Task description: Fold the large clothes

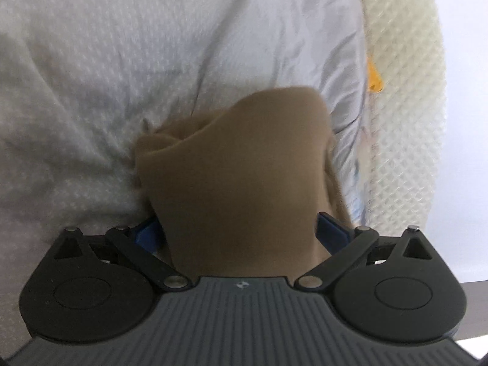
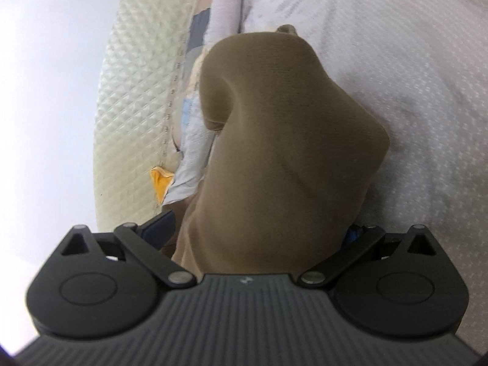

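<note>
Only at right wrist, grey patch [image 2: 199, 32] beside brown garment [image 2: 274, 152].

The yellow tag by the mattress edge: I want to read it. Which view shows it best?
The right wrist view: the yellow tag sits closer and larger, between the quilted mattress side and the brown garment. The left wrist view shows it smaller and blurred. No print is legible in either.

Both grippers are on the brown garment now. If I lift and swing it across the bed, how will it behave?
The brown garment bulges and creases between both grippers, so it probably hangs limp and sags. Its fine knit looks thin, likely light. The bedsheet beneath is wrinkled, so dragging may bunch it.
</note>
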The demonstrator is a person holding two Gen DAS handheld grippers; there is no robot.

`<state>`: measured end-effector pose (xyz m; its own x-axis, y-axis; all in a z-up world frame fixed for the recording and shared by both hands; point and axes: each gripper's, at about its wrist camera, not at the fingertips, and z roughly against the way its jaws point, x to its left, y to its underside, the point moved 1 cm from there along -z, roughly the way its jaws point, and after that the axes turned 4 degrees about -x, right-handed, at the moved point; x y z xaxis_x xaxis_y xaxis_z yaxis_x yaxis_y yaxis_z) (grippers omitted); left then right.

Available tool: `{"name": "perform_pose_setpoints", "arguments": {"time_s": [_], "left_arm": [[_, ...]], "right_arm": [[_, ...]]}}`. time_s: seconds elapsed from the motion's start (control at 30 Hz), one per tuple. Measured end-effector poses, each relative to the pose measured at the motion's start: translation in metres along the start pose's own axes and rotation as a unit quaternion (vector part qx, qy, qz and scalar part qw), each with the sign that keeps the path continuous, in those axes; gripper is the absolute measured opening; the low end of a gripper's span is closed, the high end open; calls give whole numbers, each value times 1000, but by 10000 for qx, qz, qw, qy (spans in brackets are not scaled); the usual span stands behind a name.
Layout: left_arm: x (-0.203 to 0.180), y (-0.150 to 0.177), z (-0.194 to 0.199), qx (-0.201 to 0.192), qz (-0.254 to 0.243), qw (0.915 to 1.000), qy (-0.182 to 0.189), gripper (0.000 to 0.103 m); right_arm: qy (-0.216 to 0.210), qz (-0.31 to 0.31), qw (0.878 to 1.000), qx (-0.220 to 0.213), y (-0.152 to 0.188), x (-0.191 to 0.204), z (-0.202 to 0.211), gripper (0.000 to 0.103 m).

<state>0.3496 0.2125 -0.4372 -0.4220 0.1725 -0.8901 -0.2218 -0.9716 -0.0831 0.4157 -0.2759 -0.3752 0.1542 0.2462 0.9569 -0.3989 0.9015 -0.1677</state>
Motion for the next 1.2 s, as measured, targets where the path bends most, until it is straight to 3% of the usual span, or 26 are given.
{"name": "perform_pose_setpoints", "arguments": {"time_s": [0.13, 0.37, 0.7, 0.73, 0.9, 1.1, 1.2], "left_arm": [[-5, 2, -1, -131, -156, 9998, -87, 98], [-20, 7, 0, -209, -728, 9966, -321, 81], [-39, 10, -4, -279, -1217, 9913, -417, 72], [-40, 11, -3, -299, -1274, 9905, -421, 70], [-47, 16, 6, -395, -1528, 9864, -455, 60], [-59, 21, 11, -549, -1964, 9779, -467, 52], [-60, 20, 16, -578, -1985, 9776, -399, 50]], "right_arm": [[166, 78, 9998, -6, 1, -2, -1, 103], [474, 330, 9983, -86, -4, -6, -5, 103], [740, 285, 9967, -157, -18, -10, -26, 103], [750, 315, 9965, -180, -19, -8, -28, 99], [620, 841, 9945, -73, -20, 2, -18, 77], [67, 1601, 9871, -72, -18, 20, -8, 68], [-341, 2018, 9787, -142, -13, 35, 1, 66]]}}
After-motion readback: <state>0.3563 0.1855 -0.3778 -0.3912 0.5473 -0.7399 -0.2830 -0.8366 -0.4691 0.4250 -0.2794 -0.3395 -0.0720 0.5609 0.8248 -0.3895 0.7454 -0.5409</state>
